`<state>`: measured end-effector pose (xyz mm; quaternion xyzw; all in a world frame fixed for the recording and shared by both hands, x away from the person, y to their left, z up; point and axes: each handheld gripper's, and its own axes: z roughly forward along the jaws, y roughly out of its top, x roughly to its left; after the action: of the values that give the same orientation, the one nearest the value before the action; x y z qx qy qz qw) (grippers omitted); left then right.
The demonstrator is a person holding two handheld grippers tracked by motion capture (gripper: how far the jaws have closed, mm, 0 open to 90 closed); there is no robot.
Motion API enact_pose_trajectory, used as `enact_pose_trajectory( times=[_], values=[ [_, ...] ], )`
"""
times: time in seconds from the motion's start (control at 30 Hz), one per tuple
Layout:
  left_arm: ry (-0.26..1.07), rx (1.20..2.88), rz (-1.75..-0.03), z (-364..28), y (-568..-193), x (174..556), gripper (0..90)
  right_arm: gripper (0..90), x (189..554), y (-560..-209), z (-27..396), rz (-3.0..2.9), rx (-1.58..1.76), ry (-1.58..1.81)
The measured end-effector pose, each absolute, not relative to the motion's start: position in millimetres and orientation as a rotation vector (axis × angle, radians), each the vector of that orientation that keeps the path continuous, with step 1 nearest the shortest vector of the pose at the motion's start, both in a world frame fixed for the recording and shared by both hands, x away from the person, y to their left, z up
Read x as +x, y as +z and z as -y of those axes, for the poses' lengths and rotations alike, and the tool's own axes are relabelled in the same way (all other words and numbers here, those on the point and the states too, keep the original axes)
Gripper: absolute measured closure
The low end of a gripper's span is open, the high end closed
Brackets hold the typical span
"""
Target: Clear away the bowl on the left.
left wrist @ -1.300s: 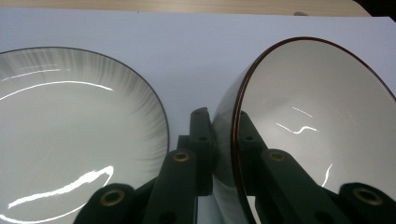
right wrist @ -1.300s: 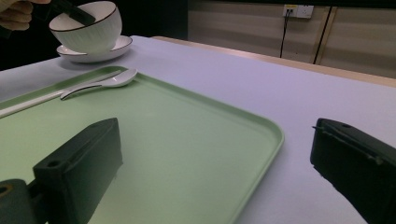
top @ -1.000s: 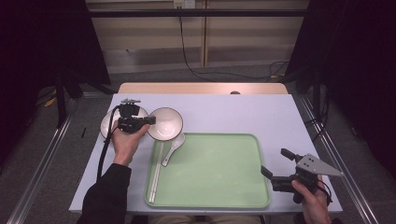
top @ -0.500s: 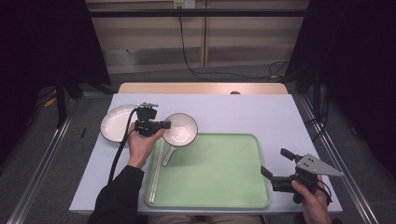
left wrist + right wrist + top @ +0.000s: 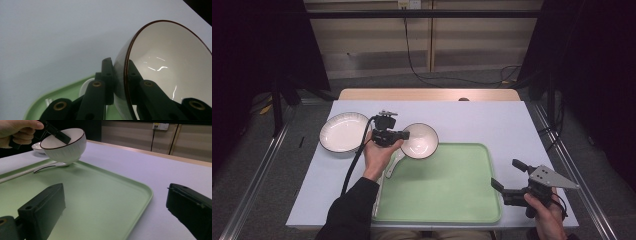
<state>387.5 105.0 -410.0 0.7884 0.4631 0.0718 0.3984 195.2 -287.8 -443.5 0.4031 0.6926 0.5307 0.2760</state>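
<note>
My left gripper (image 5: 404,135) is shut on the rim of a white bowl with a dark edge (image 5: 419,140), held in the air over the far left corner of the green tray (image 5: 452,200). In the left gripper view the two jaws pinch the bowl's wall (image 5: 162,65), one inside and one outside. In the right gripper view the bowl (image 5: 63,145) hangs above a white spoon (image 5: 50,166) lying across the tray's edge (image 5: 140,195). My right gripper (image 5: 507,181) stands open at the tray's near right corner, nothing between its jaws.
A white plate with a dark rim (image 5: 343,132) lies on the table left of the tray. The pale table top (image 5: 492,120) stretches beyond the tray to a wooden strip at its far edge. Cables hang at the back wall.
My left gripper has carried the bowl to the right, from beside the plate to over the tray's far left corner. The right gripper has stayed where it was.
</note>
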Motion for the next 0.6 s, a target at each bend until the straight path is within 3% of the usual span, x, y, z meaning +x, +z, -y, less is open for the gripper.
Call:
enact_pose_trajectory(
  times=[0.6],
  values=[
    [0.108,2.040,-1.108,-50,-417,389,81.7,2.0,195,-444,288,-1.868,1.078,1.426]
  ],
)
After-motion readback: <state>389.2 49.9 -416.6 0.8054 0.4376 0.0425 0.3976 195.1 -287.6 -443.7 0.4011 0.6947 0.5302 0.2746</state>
